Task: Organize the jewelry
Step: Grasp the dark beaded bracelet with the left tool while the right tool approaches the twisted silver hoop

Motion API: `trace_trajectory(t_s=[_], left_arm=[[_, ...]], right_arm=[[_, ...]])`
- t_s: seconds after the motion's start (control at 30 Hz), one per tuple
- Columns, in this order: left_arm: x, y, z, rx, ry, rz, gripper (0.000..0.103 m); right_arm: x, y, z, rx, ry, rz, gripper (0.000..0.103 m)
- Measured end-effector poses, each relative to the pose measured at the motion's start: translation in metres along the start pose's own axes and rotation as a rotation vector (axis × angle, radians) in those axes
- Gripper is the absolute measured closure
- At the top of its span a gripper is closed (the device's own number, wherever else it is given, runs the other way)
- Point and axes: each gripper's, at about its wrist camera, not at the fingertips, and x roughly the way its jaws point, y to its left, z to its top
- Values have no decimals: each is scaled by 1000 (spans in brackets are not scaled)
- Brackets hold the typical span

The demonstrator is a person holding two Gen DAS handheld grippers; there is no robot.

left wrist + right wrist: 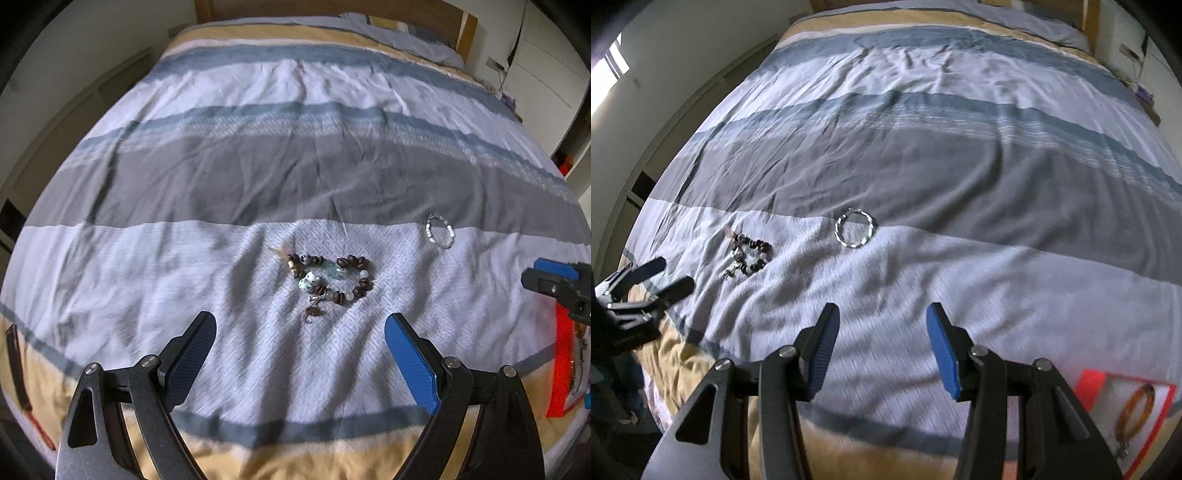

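Blue-padded fingers (410, 365) of my left gripper (301, 343) stand wide apart with nothing between them, poised above a striped duvet (258, 177) where a brown beaded bracelet (328, 277) lies in a loose heap just ahead. My right gripper (882, 343) is open more narrowly, also holding nothing, and faces a twisted silver bangle (855, 232) resting flat at the seam between the grey and pale bands of cloth, well apart from the beads. At the bed's near right edge, a red-edged tray (1089, 380) already holds an amber bangle (1136, 411), which looks like the place the loose pieces are meant to go. I judge the bead strand light and limp: it will sag and swing, so a pinch across a bunched section of beads, not the dangling charms, seems safest. The silver ring should be stiff and slick; I would close across its rim where it sits proud of the soft cover, expecting the bedding to give under the pads.
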Motion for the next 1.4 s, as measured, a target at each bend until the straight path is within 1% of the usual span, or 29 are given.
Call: trace_trajectory(t_s=[0.17,0.4,0.6,0.7,0.77,0.8,0.87,0.9,0.97,1.03,1.07,1.13,1.17,1.3,1.33,1.4], left_arm=[[34,-6,6,11,10,-15,12],[73,-16,12,26,24,-18,12],[86,-20,16,4,14,-6,12],[88,-19,18,-10,8,-5,20],[89,-18,20,-9,4,-6,31],[88,-18,20,-10,2,-8,34],[87,-16,20,-12,3,-17,46],[86,-15,20,-13,3,-22,48],[84,-13,21,-14,5,-32,64],[82,-11,21,-22,10,-48,75],[80,-9,22,-33,12,-55,78],[76,-7,21,-47,18,-61,78],[75,-7,21,-50,19,-62,78],[65,-6,16,-66,20,-75,78],[61,-6,14,-71,20,-83,92],[55,-5,11,-78,23,-94,93]], right_arm=[[30,9,19,-17,-5,12,56],[59,12,37,-11,-12,23,56],[77,11,49,-5,-10,20,56],[83,12,53,6,-6,33,56],[86,15,53,9,1,48,56],[87,17,52,4,6,52,56],[91,22,50,-6,17,45,56],[93,24,49,-8,19,35,56],[96,23,48,18,19,30,56],[98,20,48,49,20,37,56],[98,19,47,61,24,36,56],[99,19,47,62,30,31,58],[99,19,46,59,38,28,64],[92,18,41,46,50,49,65],[90,19,39,43,50,50,65],[85,19,35,47,48,58,65]])
